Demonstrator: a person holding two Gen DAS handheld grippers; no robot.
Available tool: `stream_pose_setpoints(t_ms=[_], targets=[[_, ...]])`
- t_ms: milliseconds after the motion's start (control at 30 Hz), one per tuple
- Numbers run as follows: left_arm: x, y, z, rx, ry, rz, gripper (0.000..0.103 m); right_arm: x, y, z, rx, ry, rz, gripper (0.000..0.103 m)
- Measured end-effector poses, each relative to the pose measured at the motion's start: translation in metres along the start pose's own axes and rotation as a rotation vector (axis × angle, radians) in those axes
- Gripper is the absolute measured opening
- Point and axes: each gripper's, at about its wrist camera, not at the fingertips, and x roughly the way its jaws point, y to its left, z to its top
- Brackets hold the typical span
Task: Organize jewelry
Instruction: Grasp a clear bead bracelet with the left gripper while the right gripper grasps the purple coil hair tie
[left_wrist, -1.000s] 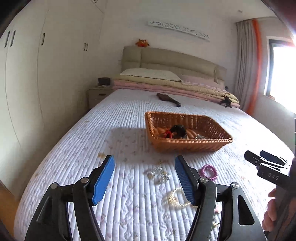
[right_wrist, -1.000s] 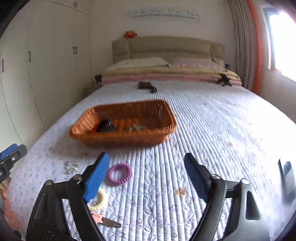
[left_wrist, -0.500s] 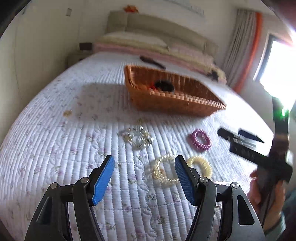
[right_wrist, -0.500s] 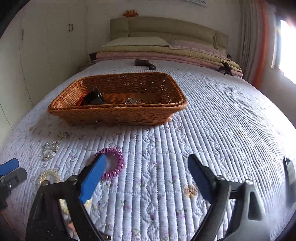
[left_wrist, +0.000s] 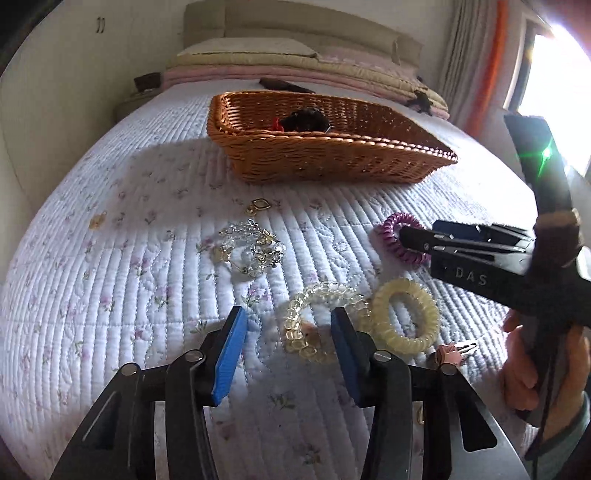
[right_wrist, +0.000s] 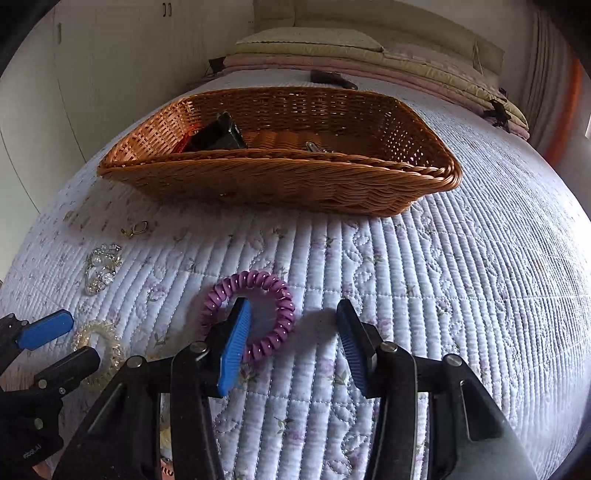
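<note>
Open quilted white bedspread (right_wrist: 461, 295) lies free right of the purple spiral hair tie (right_wrist: 247, 317); the woven brown wicker basket (right_wrist: 295, 184) blocks the way ahead, scattered clear bracelets (left_wrist: 325, 321) crowding the left.

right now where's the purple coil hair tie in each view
Left wrist view: purple coil hair tie at right of centre, partly behind the right gripper and its closing fingers.
Right wrist view: same tie at lower centre, with the gripper's left finger over the ring and part of the coil between the fingers.
Shared landmark: wicker basket, beyond the tie in both.
</note>
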Motion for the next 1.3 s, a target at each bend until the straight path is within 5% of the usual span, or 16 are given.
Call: stream_pose_setpoints(t_ms=[100, 200, 267, 933, 1300], targets=[[0.0, -0.004, -0.001, 0.02, -0.007, 0.021, 0.025, 0.005, 0.008, 0.001, -0.03, -0.006, -0.001, 0.037], [-0.001, -0.005, -0.002, 0.035, -0.013, 0.023, 0.014, 0.005, 0.017, -0.001, -0.06, -0.02, -0.021, 0.018], [-0.001, -0.006, -0.002, 0.041, -0.018, 0.019, 0.012, 0.004, 0.018, -0.003, -0.067, -0.025, -0.022, 0.015], [-0.052, -0.004, -0.002, 0.011, -0.216, -0.087, 0.009, -0.064, -0.023, -0.009, 0.054, -0.159, 0.152, 0.012], [-0.083, -0.009, 0.101, -0.014, -0.363, -0.069, 0.009, -0.112, -0.037, 0.067, 0.067, -0.303, 0.064, 0.012]])
